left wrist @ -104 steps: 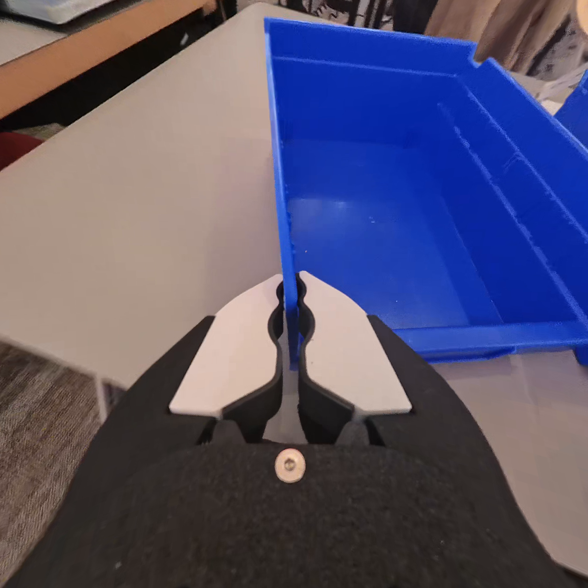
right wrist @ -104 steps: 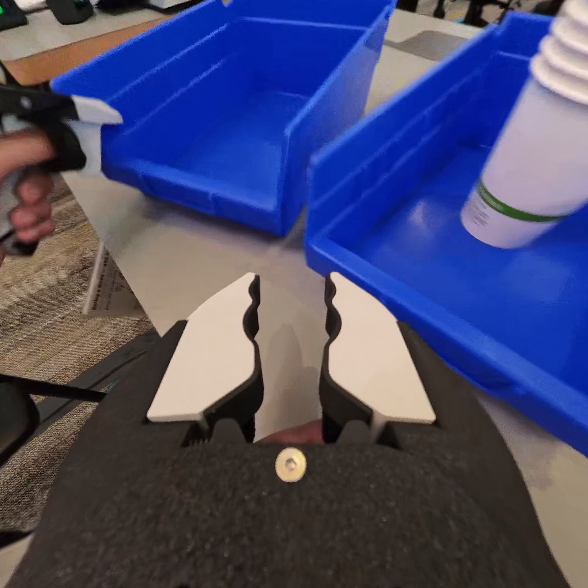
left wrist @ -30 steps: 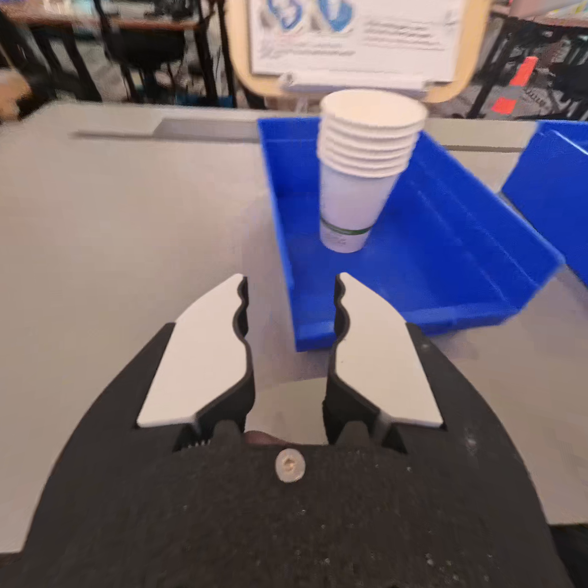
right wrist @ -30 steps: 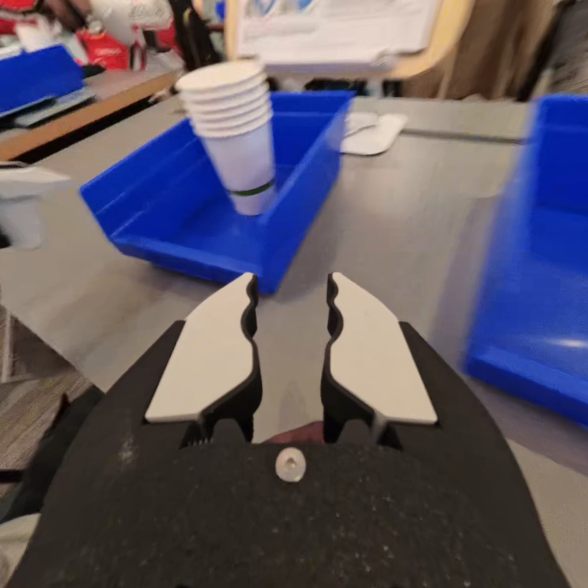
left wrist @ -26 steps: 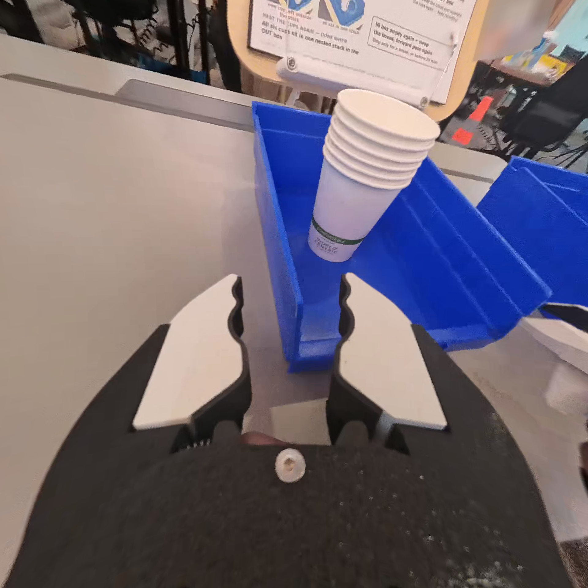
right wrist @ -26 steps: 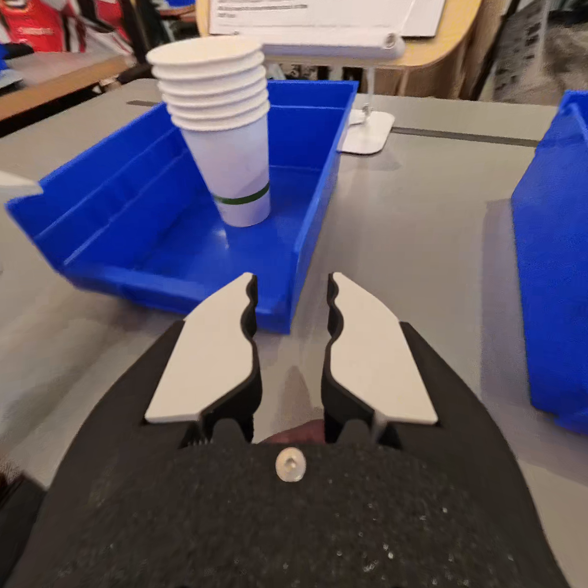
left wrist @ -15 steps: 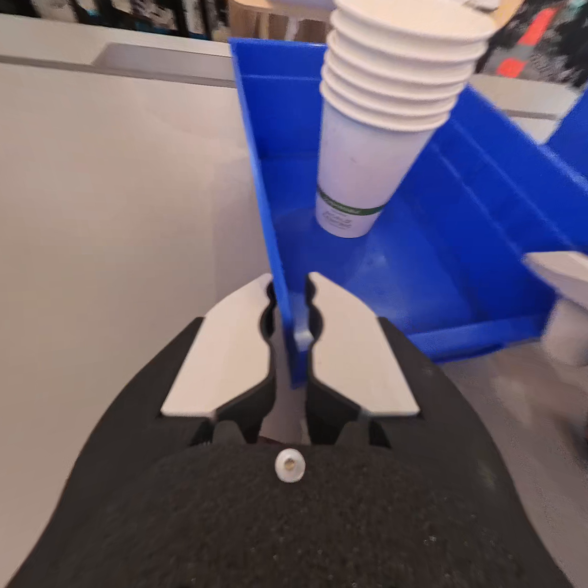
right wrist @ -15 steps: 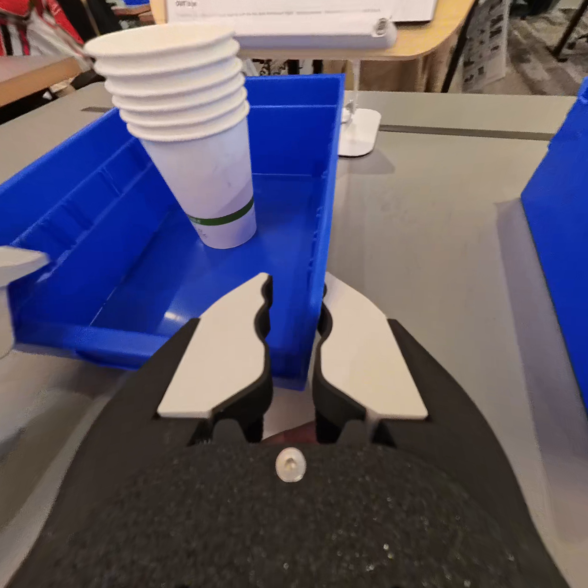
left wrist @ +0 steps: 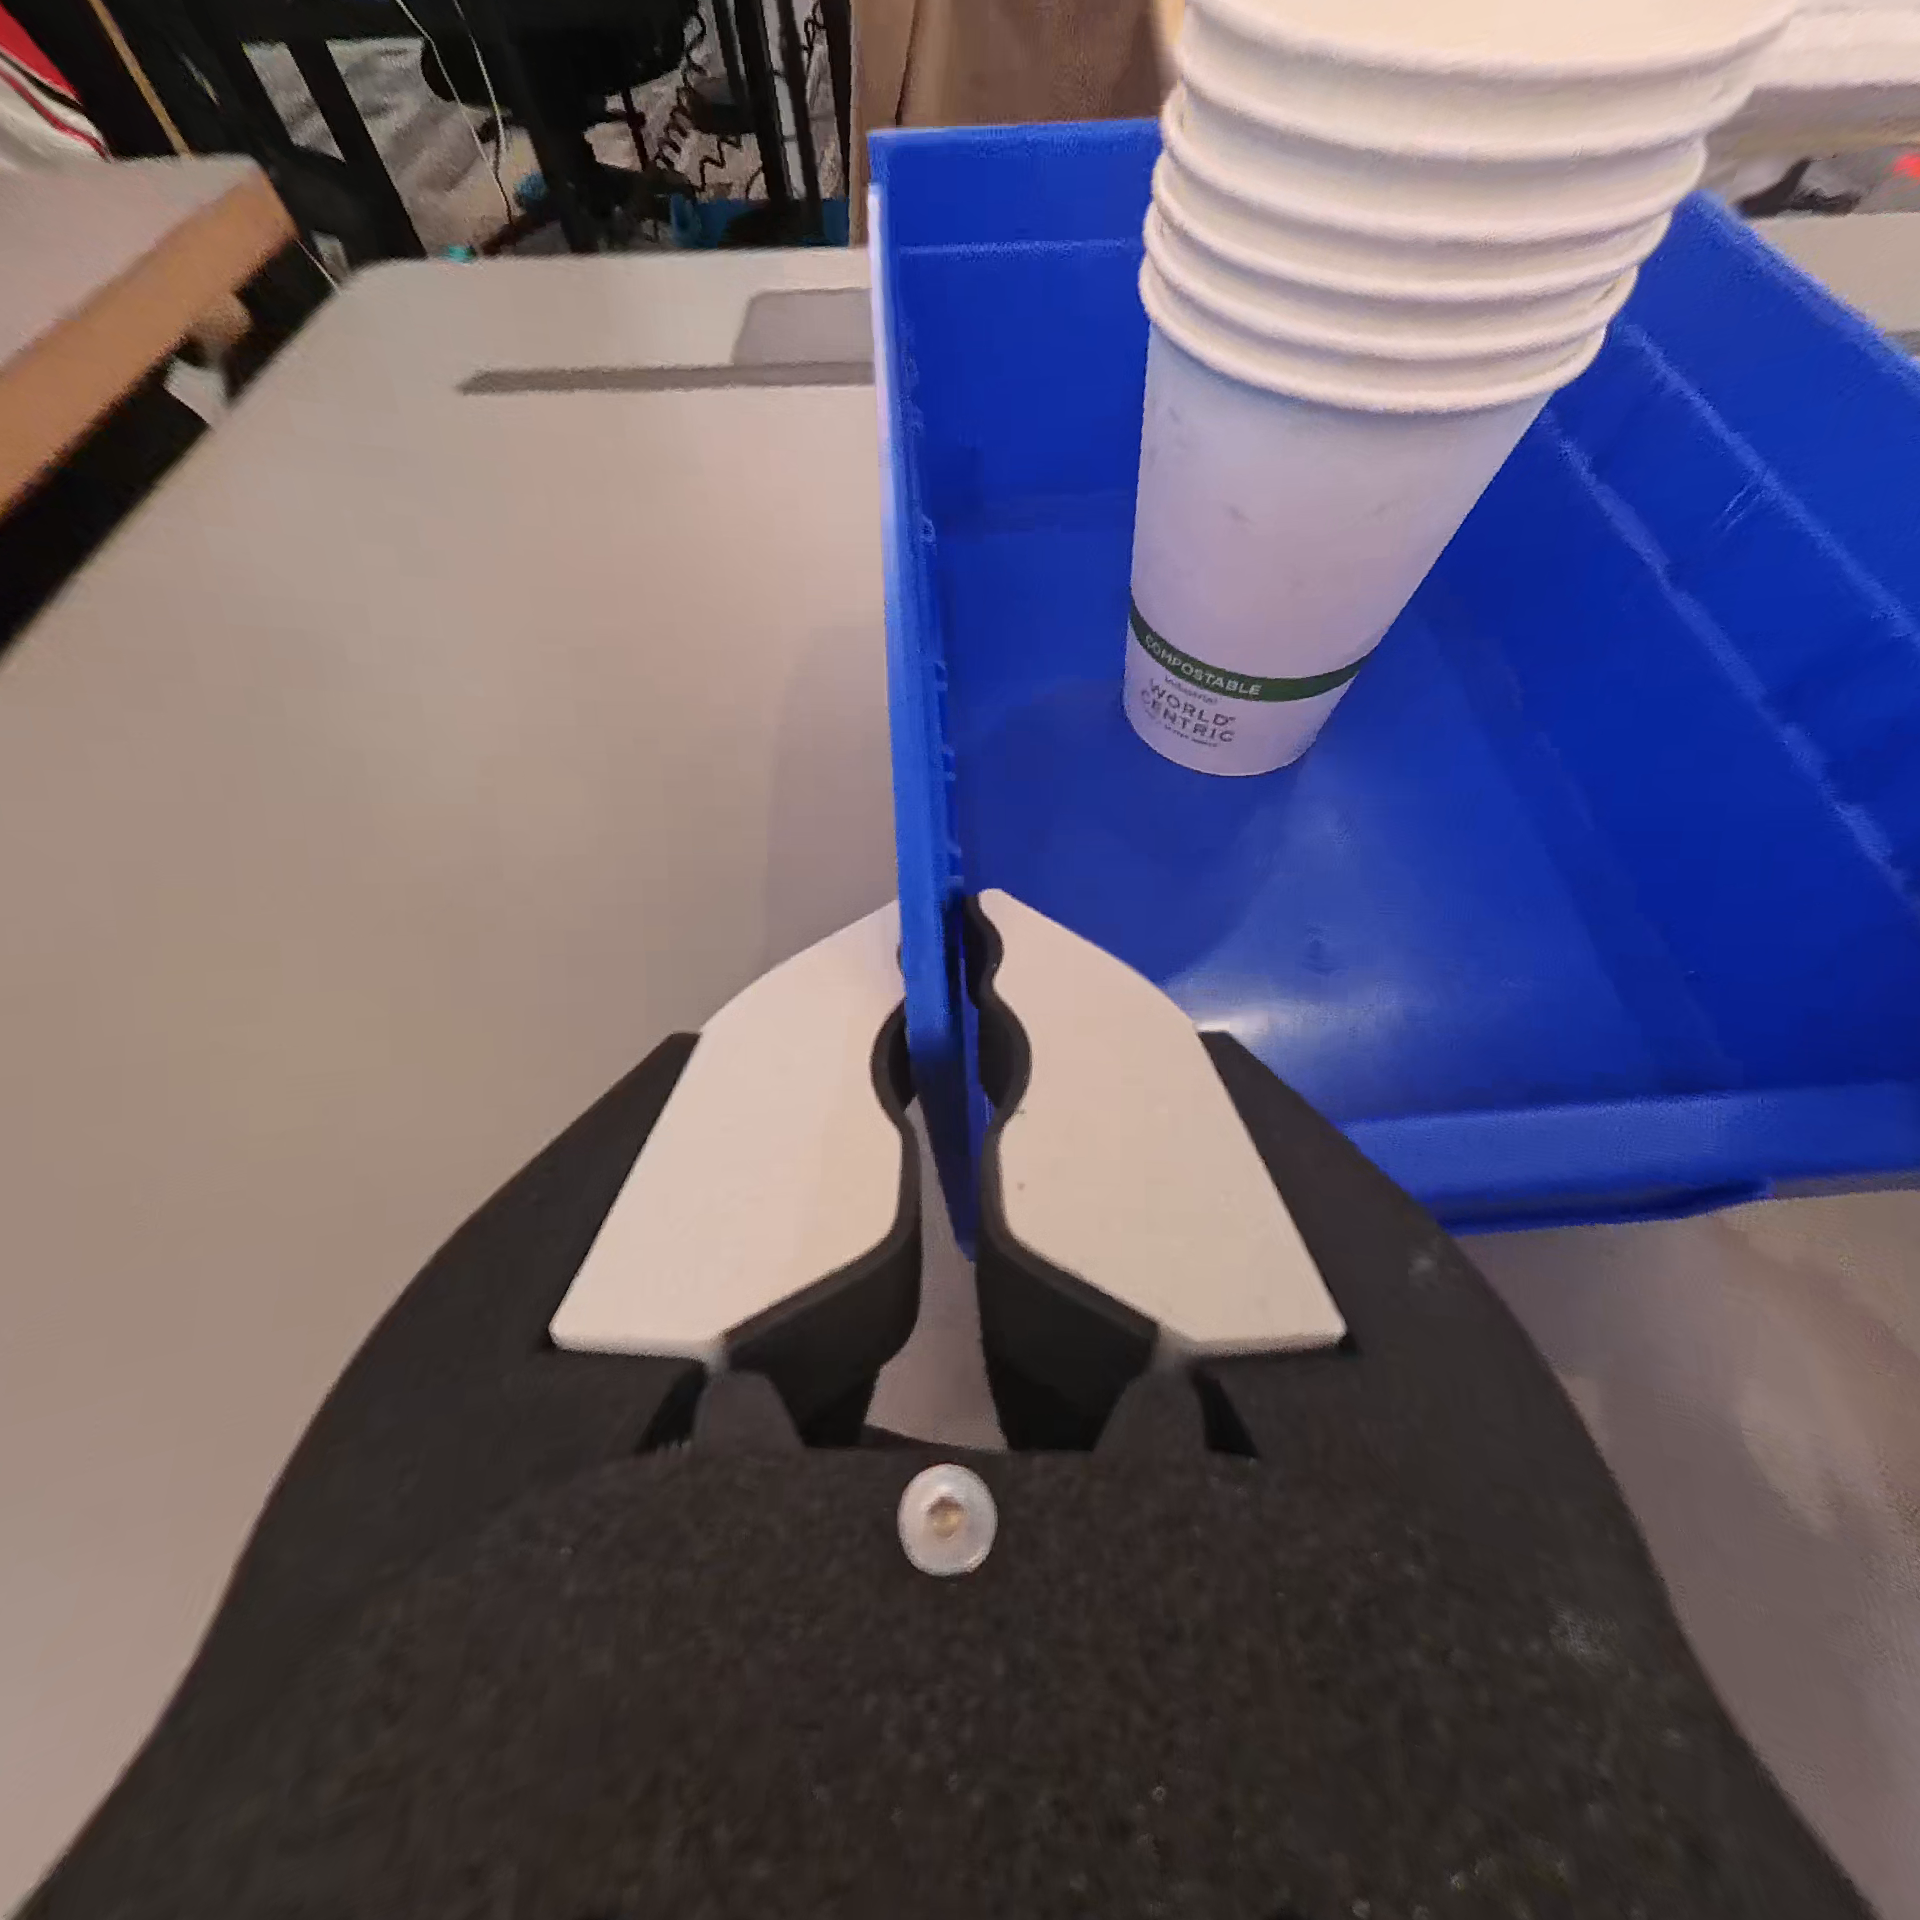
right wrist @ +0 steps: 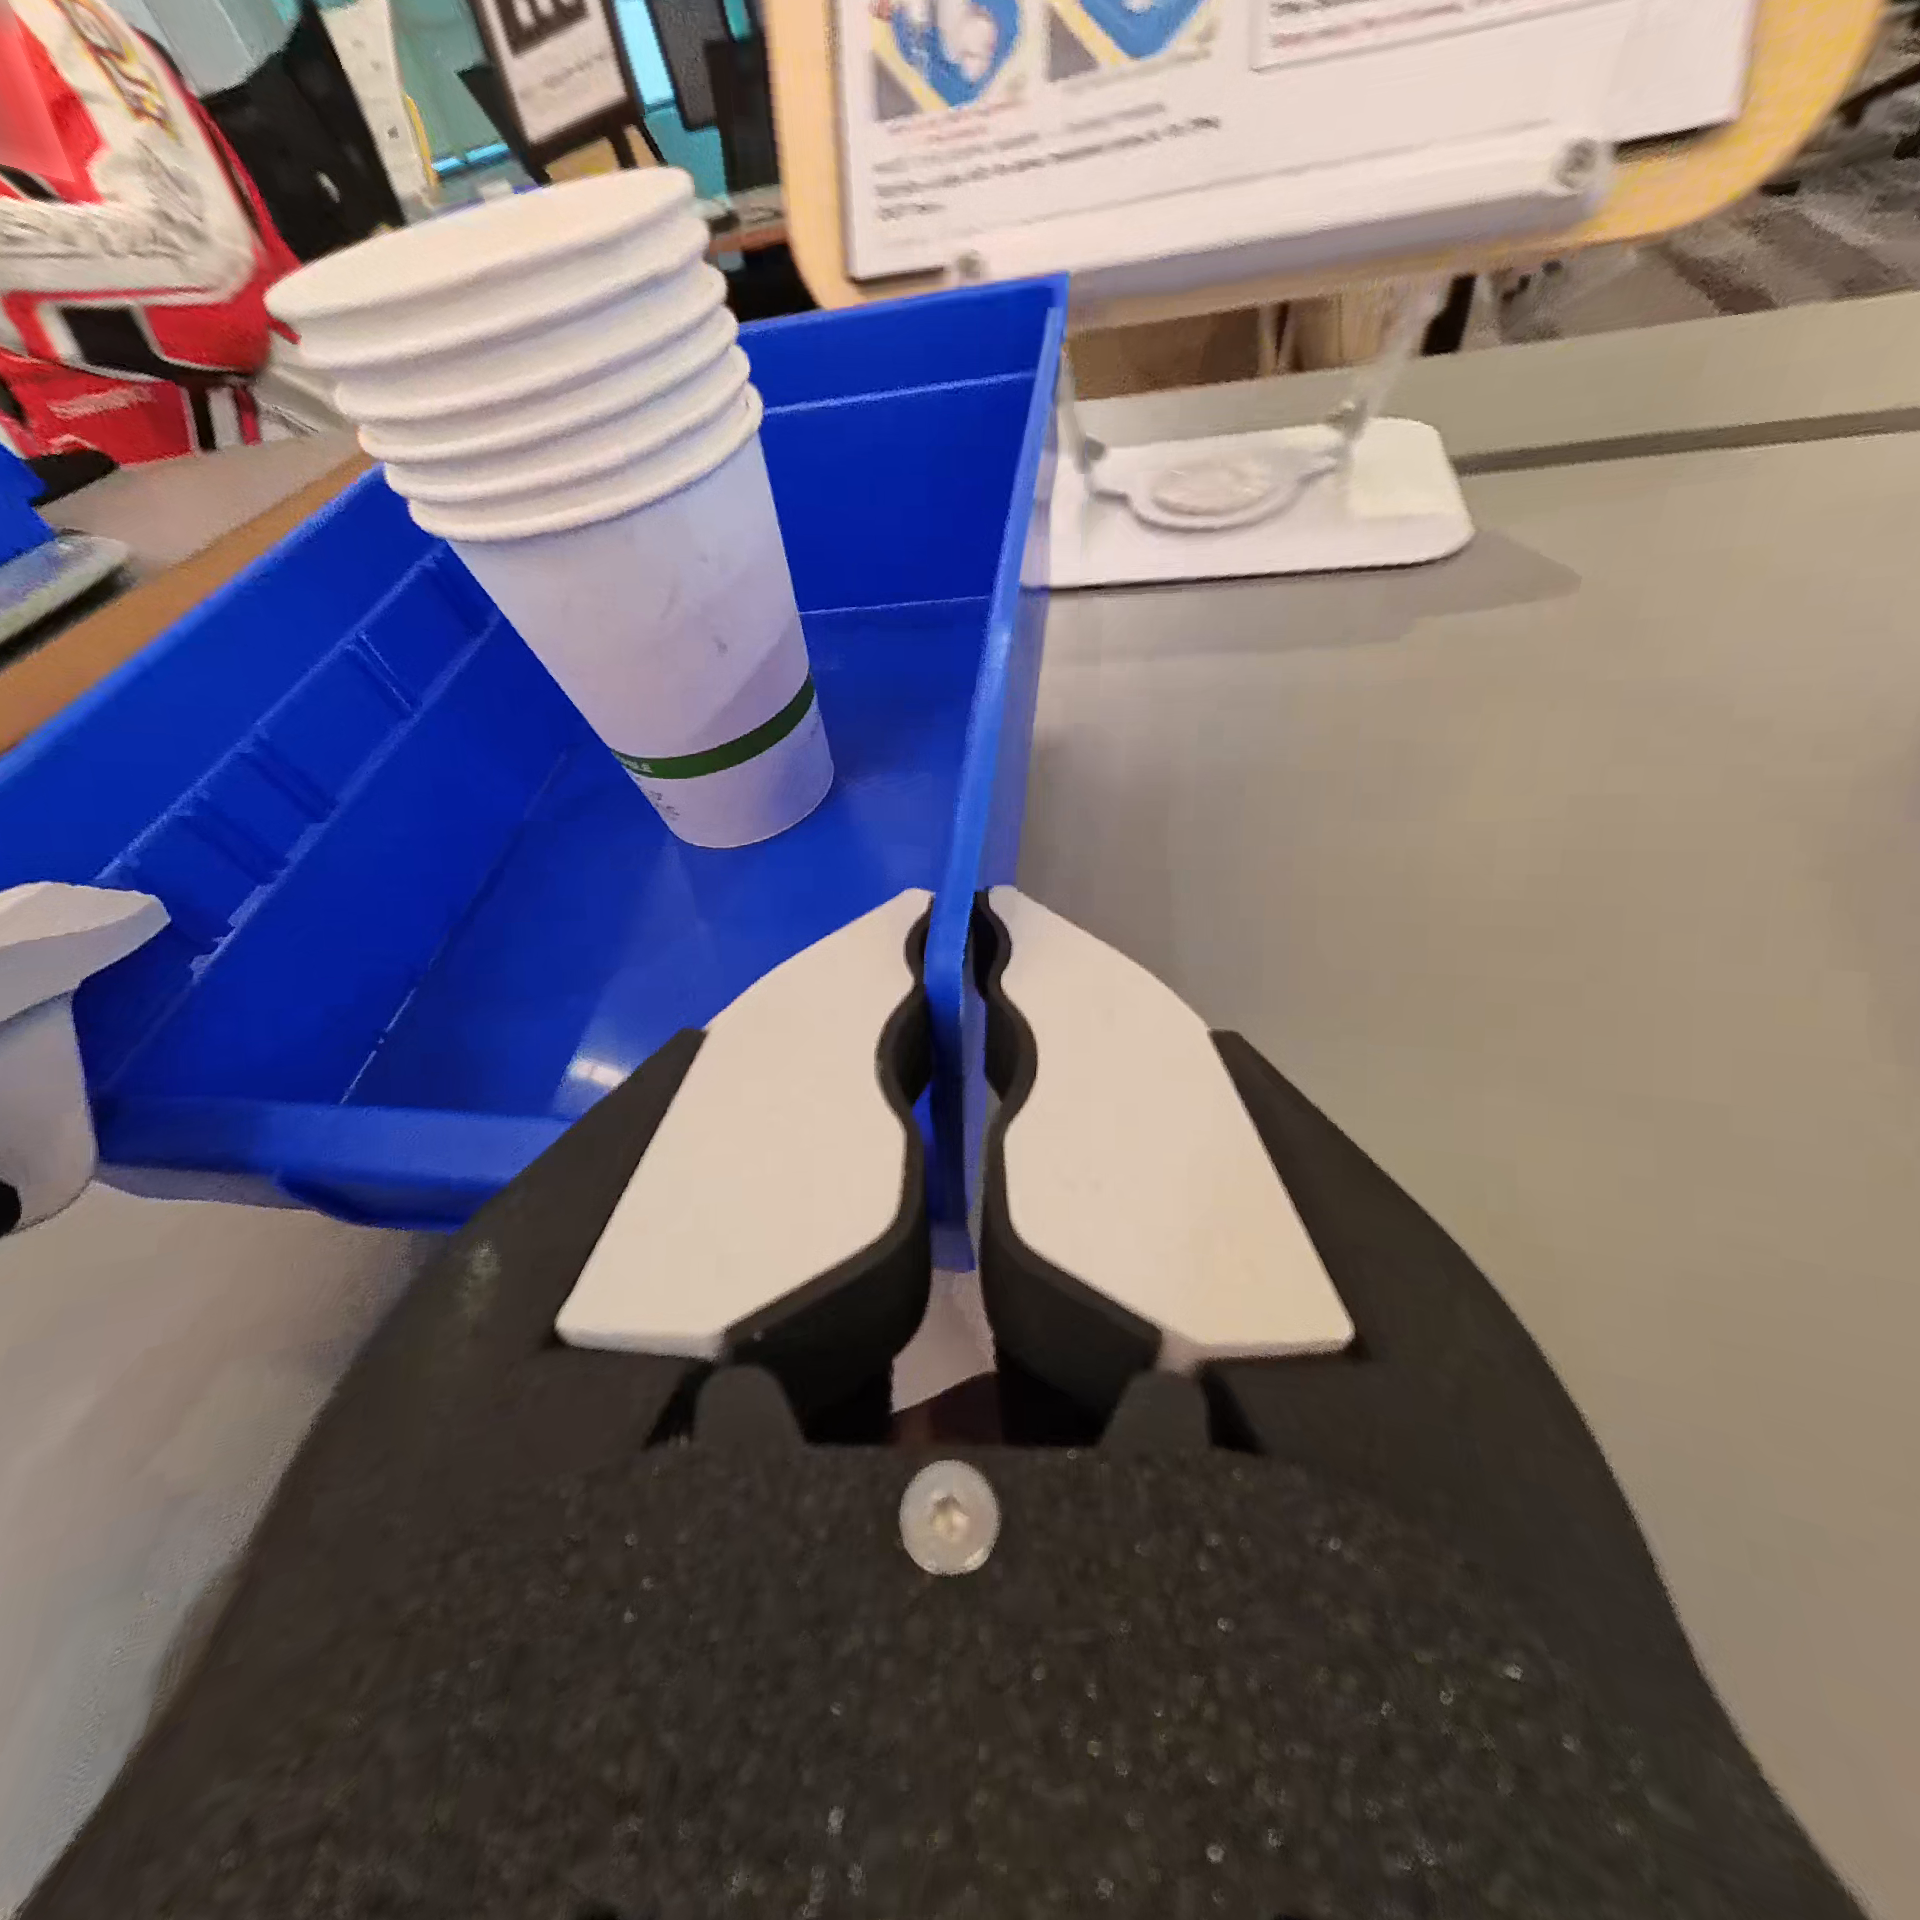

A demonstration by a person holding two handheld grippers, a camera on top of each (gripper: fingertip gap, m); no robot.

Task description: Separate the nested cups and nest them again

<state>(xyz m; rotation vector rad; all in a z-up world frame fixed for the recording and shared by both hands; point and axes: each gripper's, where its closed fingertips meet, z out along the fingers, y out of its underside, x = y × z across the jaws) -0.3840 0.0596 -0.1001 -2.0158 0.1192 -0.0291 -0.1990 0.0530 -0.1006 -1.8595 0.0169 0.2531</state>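
I have the left gripper (left wrist: 940, 914) clenched on the left wall of the blue bin (left wrist: 1662, 727), near its front corner. My right gripper (right wrist: 954, 904) grips the bin's right wall the same way. The nested cups (right wrist: 603, 499) stand upright inside the bin, toward its back.

Grey table (right wrist: 1455, 831), blue bin (right wrist: 312, 831), sign stand (right wrist: 1247, 499) behind it

Left gripper (left wrist: 940, 914), lower centre, clamps the left wall of a blue bin (left wrist: 925, 727). Nested white cups (left wrist: 1340, 416) stand upright inside, upper right.
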